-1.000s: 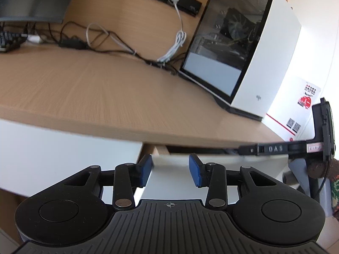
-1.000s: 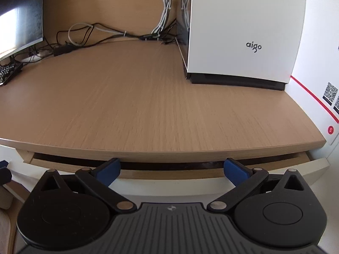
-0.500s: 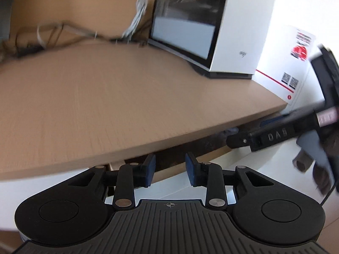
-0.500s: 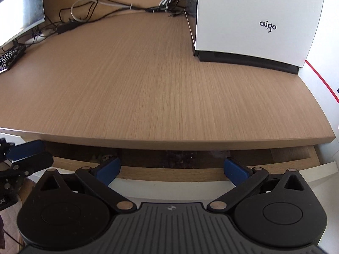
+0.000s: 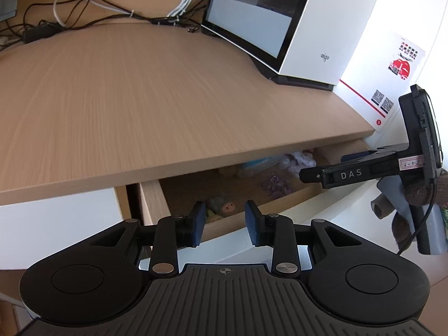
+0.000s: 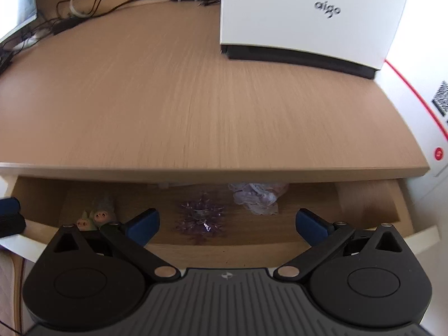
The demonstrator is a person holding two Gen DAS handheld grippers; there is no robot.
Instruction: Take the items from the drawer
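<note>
Desk [image 6: 196, 106] top bare in the middle; white PC case [image 6: 308, 14] at the back right, cables behind.

Drawer [image 6: 364, 198] under the desk edge stands pulled partway out, its inside showing in both views. Opening step looks done; the taking has not begun.

Contents, all lying on the drawer floor:
- pale crumpled bag [image 6: 257, 196], toward the back right
- purple spiky thing [image 6: 200, 218], mid-floor, just left of the bag
- small pig figures [image 6: 96, 218], left front corner

Right gripper [image 6: 226, 224] hovers over the drawer front, jaws wide apart, nothing between them; the spiky thing lies ahead in line with the gap.

Left gripper [image 5: 222, 221] hangs at the left end, jaws narrowly apart and empty after closing a little, aimed at a pig [image 5: 228, 208].

Left to do: every item, as far as visible.
</note>
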